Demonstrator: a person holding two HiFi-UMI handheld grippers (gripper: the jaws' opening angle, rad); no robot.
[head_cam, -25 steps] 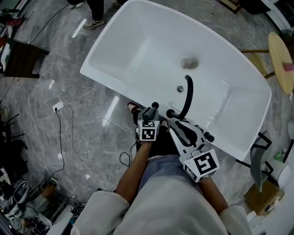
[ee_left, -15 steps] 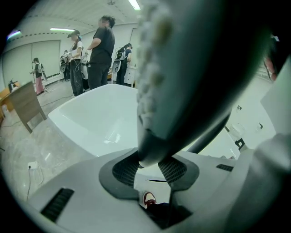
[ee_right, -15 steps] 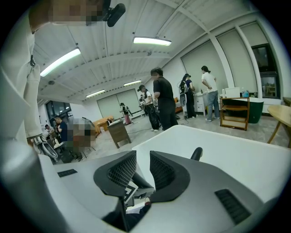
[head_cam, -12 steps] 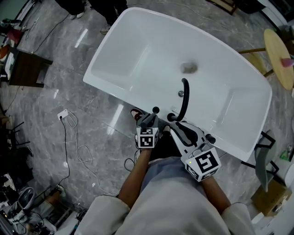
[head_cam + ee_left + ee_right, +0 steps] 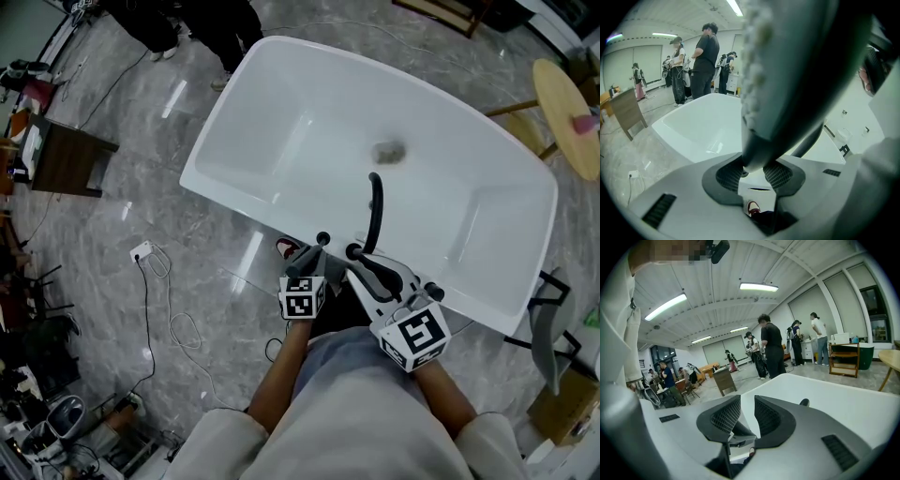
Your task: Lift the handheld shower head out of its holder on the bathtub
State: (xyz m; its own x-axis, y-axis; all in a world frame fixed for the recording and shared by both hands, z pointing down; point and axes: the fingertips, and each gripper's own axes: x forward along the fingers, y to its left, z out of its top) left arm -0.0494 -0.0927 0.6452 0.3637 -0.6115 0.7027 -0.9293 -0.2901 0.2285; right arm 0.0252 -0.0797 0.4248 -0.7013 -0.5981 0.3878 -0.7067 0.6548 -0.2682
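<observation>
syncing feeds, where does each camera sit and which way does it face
Head view: on the head, steeply down at bathtub; forearms, left tongs, right tongs show.
Left gripper view: on left tongs, facing the gripped shower head; clothing right.
Right gripper view: on open right tongs, facing across bathtub; clothing left.
All share the bathtub.

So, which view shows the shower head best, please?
The left gripper view: the shower head fills it, gripped by the left gripper. In the head view that gripper mostly covers it; the right gripper view lacks it.
</observation>
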